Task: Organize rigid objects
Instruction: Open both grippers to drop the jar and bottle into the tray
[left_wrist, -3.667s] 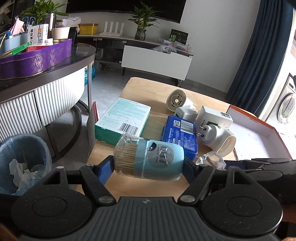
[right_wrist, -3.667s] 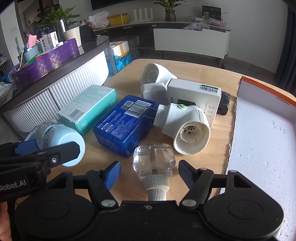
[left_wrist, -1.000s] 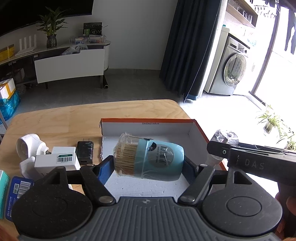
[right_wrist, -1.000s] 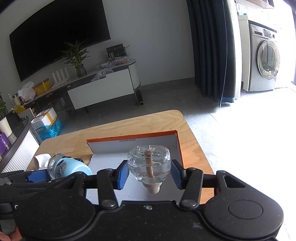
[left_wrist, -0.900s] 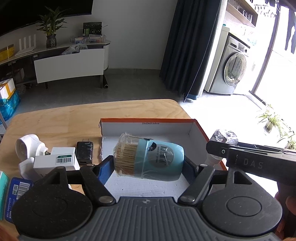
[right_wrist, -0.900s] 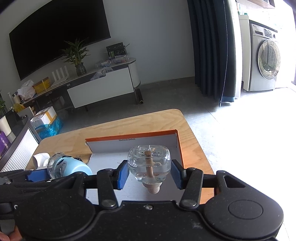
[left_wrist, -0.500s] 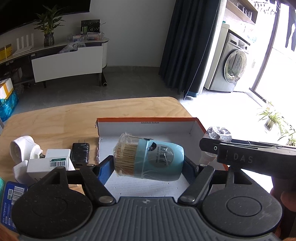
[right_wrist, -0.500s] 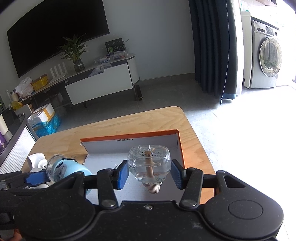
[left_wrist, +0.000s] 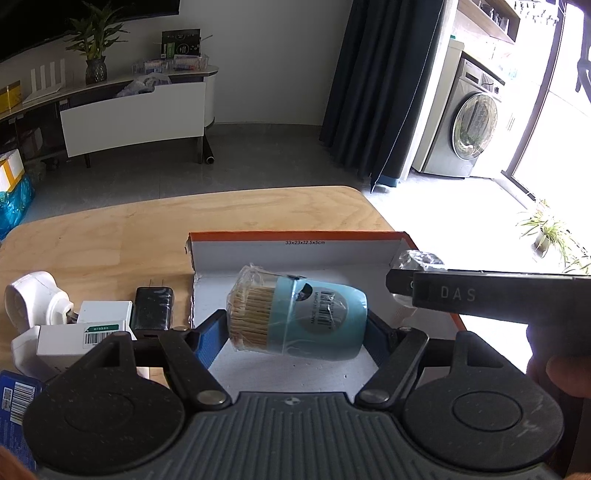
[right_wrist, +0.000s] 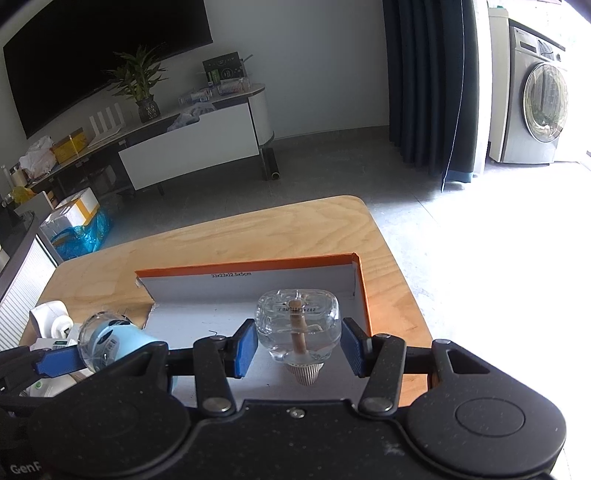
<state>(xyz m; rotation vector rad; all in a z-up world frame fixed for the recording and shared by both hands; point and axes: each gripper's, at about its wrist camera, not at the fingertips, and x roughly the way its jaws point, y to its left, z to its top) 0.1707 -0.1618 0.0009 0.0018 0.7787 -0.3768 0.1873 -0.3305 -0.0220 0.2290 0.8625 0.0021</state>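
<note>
blue case (left_wrist: 16, 398) half out of frame

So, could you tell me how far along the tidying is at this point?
Nothing lies in the orange-rimmed box yet, as far as shows. In hand: the left tool holds the toothpick jar and the right tool the clear refill bottle, both over the box. Left: the black charger and white plugs beside it.

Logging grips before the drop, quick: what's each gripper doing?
Left gripper: shut on the toothpick jar.
Right gripper: shut on the clear bottle.
</note>
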